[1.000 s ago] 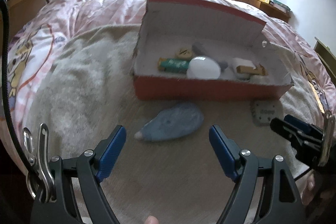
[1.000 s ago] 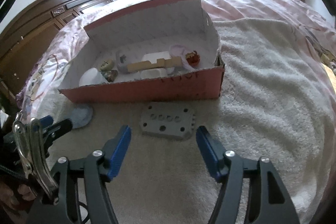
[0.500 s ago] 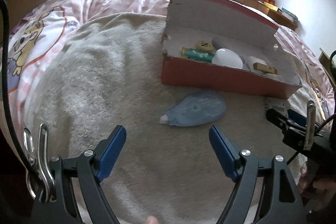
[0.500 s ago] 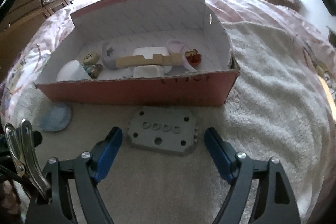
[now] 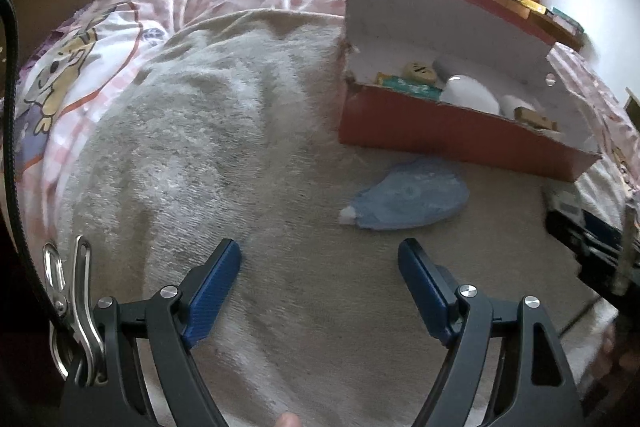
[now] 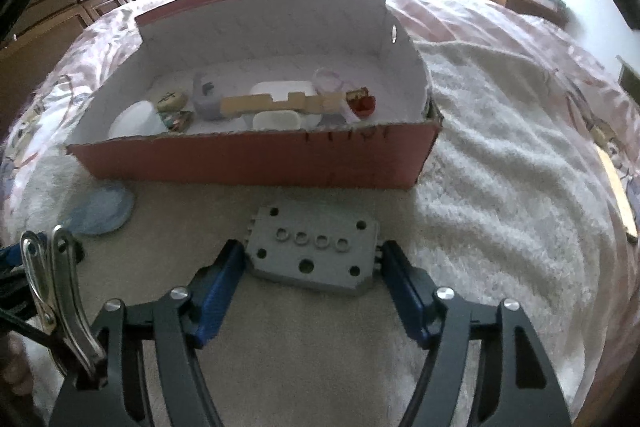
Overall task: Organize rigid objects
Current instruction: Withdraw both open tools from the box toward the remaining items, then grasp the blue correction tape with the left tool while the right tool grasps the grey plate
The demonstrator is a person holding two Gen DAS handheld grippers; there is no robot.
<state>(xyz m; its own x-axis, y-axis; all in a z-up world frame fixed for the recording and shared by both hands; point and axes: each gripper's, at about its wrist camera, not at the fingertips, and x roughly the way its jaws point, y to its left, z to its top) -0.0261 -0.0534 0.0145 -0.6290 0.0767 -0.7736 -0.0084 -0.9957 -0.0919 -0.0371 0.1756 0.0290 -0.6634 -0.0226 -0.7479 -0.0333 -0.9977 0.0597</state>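
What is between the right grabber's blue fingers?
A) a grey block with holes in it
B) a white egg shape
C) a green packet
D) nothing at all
A: the grey block with holes lies on the blanket between the closing right gripper fingers.

Left gripper [image 5: 319, 267] angled downward, jaws wide apart, nothing between them, short of the blue flat object [image 5: 408, 201]. Right gripper [image 6: 312, 269] angled downward beside it, jaws closing, grey plate [image 6: 312, 251] between the blue pads [image 6: 218, 287]
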